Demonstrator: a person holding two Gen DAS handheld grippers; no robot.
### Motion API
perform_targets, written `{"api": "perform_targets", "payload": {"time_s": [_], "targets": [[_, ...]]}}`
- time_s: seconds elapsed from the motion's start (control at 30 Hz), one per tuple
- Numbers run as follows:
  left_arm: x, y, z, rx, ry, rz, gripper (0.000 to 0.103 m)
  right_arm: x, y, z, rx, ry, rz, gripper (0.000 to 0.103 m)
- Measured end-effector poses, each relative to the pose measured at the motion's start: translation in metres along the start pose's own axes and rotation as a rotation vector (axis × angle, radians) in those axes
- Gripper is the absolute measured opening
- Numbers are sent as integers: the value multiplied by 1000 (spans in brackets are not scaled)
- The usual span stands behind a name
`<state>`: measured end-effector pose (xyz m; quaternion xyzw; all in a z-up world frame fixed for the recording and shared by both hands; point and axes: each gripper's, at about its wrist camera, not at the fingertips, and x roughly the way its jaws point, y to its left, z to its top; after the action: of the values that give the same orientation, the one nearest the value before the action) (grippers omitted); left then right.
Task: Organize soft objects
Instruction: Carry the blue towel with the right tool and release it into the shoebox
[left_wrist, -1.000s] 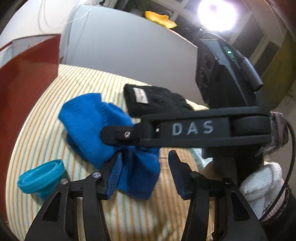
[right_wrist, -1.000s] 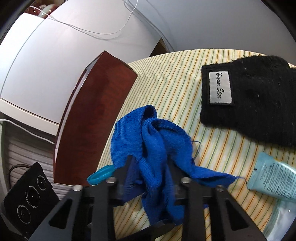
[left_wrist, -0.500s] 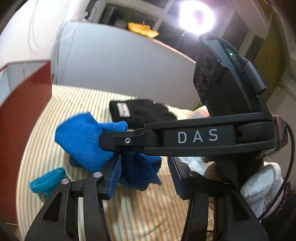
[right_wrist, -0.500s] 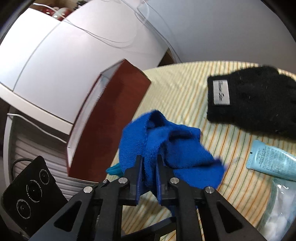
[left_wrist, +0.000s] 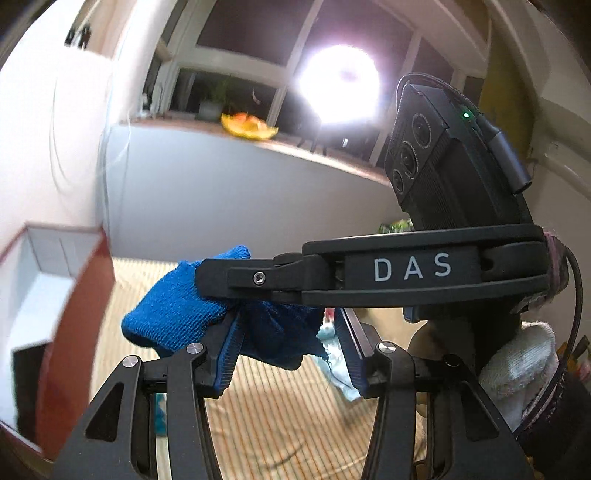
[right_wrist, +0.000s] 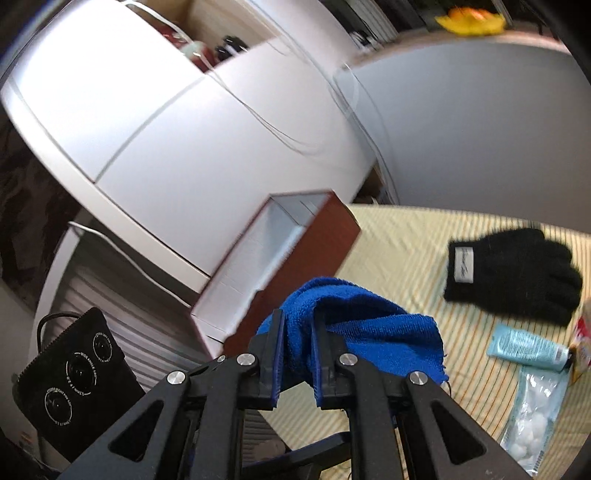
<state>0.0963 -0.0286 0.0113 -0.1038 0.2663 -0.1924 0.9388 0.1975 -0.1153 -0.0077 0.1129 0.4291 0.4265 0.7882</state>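
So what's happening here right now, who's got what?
The right claw is shut on the blue cloth and holds it off the striped table, beside the open red box. The left claw is open and holds nothing. The black glove, a tube and a bag of cotton balls lie on the table.

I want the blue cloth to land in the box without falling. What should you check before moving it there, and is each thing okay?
1. Right gripper pinches the blue cloth: ok, jaws shut on a fold.
2. Cloth is off the striped table: ok, it hangs in the air.
3. Left gripper is free: ok, jaws open, though one pad lies close against the cloth.
4. Red box is open: ok, white inside shows.
5. Box has room: cannot tell, its bottom is hidden.
6. Black glove is out of the way: ok, lying apart.
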Motion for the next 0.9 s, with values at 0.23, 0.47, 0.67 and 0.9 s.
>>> {"api": "perform_targets", "payload": {"time_s": [0.23,0.47,0.67,0.9], "targets": [[-40,15,31,30,-85,29,48,-9,56,29,-93,-53,39,12],[-70,54,49,22,-137,106,48,20,108,55,-184,-43,71,12],[-79,93,62,-4,-154,177,48,63,134,82,-228,-14,109,12],[-64,137,65,-55,-109,206,47,119,131,109,-244,51,110,12]]}}
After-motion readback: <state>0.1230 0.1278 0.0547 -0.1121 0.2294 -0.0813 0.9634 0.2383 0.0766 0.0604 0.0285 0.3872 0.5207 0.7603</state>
